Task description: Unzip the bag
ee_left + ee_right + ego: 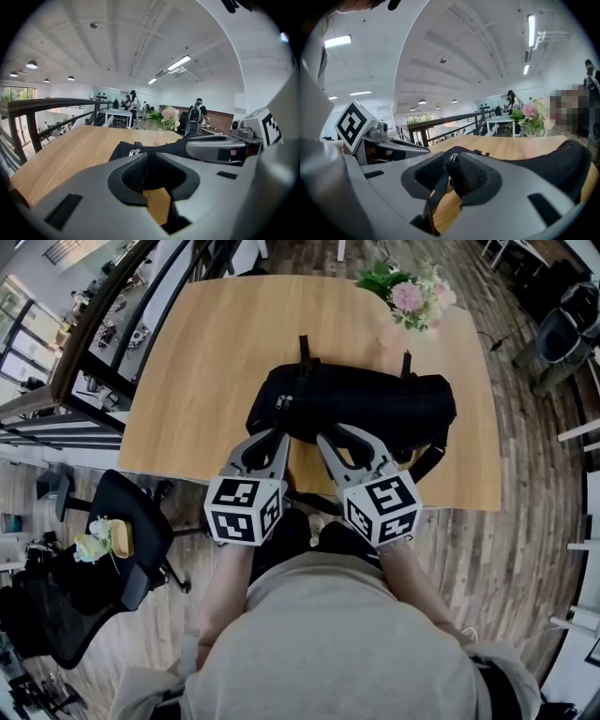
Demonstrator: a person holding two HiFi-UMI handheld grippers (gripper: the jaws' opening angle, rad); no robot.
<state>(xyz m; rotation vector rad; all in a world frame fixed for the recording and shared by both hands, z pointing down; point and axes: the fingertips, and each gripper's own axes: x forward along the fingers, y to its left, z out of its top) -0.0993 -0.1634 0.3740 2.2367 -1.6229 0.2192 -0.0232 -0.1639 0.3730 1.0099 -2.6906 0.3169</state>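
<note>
A black bag [366, 404] lies across the wooden table [206, 352], its silver zip pulls [281, 401] near its left end. Both grippers reach its near edge side by side. My left gripper [275, 435] has black bag fabric [161, 166] filling the gap between its pads [136, 176]. From there the zip pulls [133, 151] lie further along the bag. My right gripper [325, 437] is shut on a black strap of the bag [436, 190], which runs down between its pads [471, 176]. A zip pull [452, 157] shows just past its tips.
Pink flowers [408, 292] stand at the table's far right corner. A black office chair [122, 531] is left of the person, beside a railing [103, 324]. The bag's strap [427, 460] hangs toward the table's near edge. People stand far off in the room [197, 115].
</note>
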